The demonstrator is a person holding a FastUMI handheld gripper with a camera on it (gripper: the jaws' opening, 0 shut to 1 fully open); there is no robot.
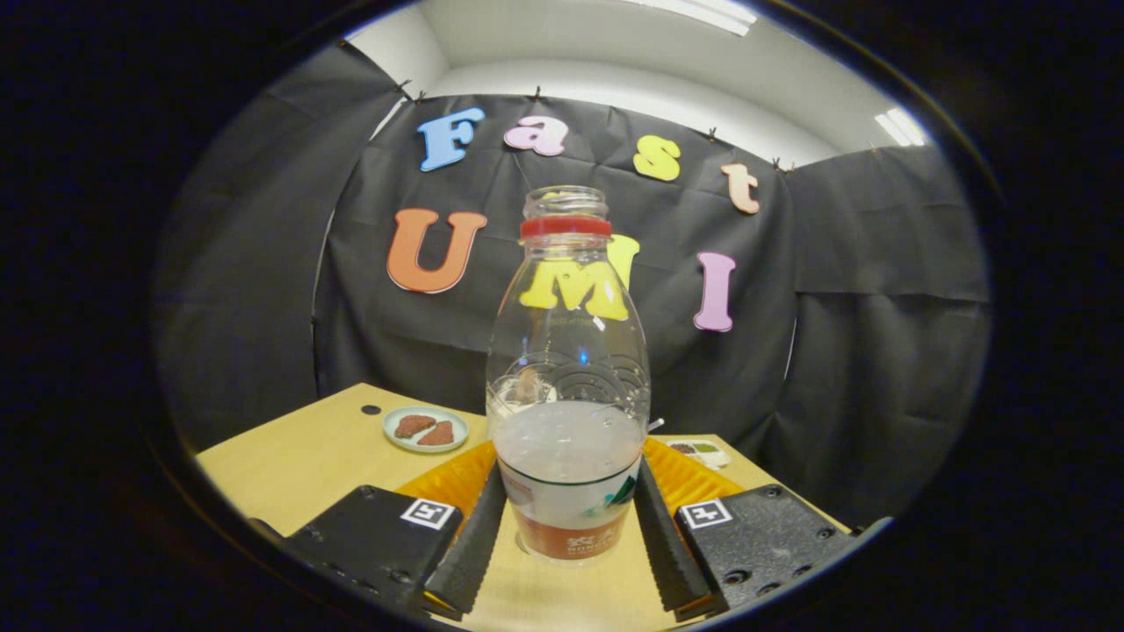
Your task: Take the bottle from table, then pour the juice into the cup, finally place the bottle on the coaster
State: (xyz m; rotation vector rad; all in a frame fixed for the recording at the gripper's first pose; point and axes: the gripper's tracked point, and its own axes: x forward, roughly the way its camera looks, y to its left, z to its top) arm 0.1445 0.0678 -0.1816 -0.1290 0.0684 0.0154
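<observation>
A clear plastic bottle (567, 377) with a red neck ring and no cap stands upright between my fingers. Cloudy pale juice fills roughly its lower half, and a label wraps its base. My gripper (571, 478) is shut on the bottle's lower part, with one finger (474, 535) pressing each side. The bottle's base looks to be at the wooden table top (299, 456). Just behind the bottle lies an orange ribbed coaster (443, 481), which shows on both sides of it. A faint shape seen through the bottle's glass is too unclear to name.
Beyond my left finger, a small pale plate (426, 429) holds two brown biscuits. A small white dish (700, 452) with green and brown bits sits beyond the coaster on the right. Black cloth walls close off the table's far edges.
</observation>
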